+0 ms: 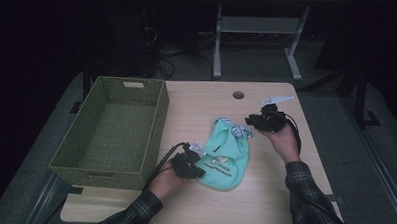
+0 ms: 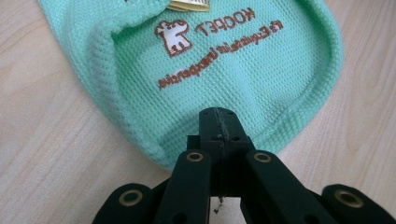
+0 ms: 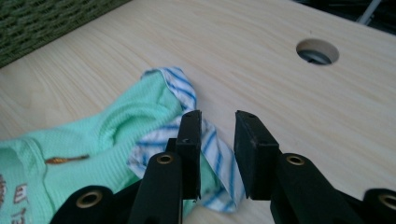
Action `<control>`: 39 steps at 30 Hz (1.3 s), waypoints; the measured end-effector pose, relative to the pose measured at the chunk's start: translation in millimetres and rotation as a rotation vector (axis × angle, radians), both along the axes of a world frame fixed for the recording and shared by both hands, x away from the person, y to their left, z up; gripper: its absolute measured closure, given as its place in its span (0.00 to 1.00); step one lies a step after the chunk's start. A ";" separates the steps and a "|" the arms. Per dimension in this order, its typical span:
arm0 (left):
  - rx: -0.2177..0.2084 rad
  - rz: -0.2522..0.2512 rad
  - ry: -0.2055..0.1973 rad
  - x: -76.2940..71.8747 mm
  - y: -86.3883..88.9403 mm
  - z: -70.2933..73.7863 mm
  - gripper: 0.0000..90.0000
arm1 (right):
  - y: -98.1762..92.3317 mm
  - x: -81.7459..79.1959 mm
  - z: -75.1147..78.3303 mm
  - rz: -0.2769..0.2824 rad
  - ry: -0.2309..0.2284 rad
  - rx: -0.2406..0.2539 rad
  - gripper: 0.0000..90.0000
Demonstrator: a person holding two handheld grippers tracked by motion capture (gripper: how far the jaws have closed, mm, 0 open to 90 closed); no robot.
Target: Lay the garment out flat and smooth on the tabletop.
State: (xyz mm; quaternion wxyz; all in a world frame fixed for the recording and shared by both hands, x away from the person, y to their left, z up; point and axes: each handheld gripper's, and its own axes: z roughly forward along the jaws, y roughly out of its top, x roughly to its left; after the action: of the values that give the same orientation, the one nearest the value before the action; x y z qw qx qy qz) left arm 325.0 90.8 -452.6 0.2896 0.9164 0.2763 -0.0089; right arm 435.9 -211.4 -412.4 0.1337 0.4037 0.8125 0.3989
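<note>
Left gripper (image 2: 218, 128): my jaws clamped tight on near hem of shirt (image 1: 226, 154), which lies flat on table (image 1: 268, 194) right of basket (image 1: 143, 121).
Right gripper (image 3: 218, 140): jaws parted, nothing held, striped trim (image 3: 215, 154) between them, unpinched.
Risk: closing now may catch trim edge only; cloth slips, bunches on lift.
Basket: empty, as far as I see.

mint green garment (image 1: 224, 154) with blue-and-white striped trim (image 3: 211, 148); olive green woven basket (image 1: 111, 130).
</note>
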 end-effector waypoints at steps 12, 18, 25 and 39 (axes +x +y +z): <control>-0.008 0.004 0.004 0.0 -0.1 -0.5 1.00 | -7.6 0.4 -34.3 -0.016 0.070 -0.011 0.80; 0.000 -0.004 0.001 0.3 0.2 -0.2 1.00 | -3.4 -3.5 -43.9 -0.006 0.082 0.002 0.79; 0.000 -0.007 0.004 0.9 0.8 -0.2 1.00 | 3.8 -4.2 -53.0 0.008 0.099 0.000 0.77; -0.004 -0.005 0.008 0.9 0.9 -0.5 1.00 | 10.5 -1.9 -60.5 0.004 0.095 -0.009 0.93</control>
State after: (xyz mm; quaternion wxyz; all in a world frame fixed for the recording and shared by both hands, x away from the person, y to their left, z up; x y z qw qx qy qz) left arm 325.8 91.7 -453.1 0.2903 0.9164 0.2752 -0.0137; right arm 433.9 -200.8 -472.9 0.0960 0.4201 0.8204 0.3757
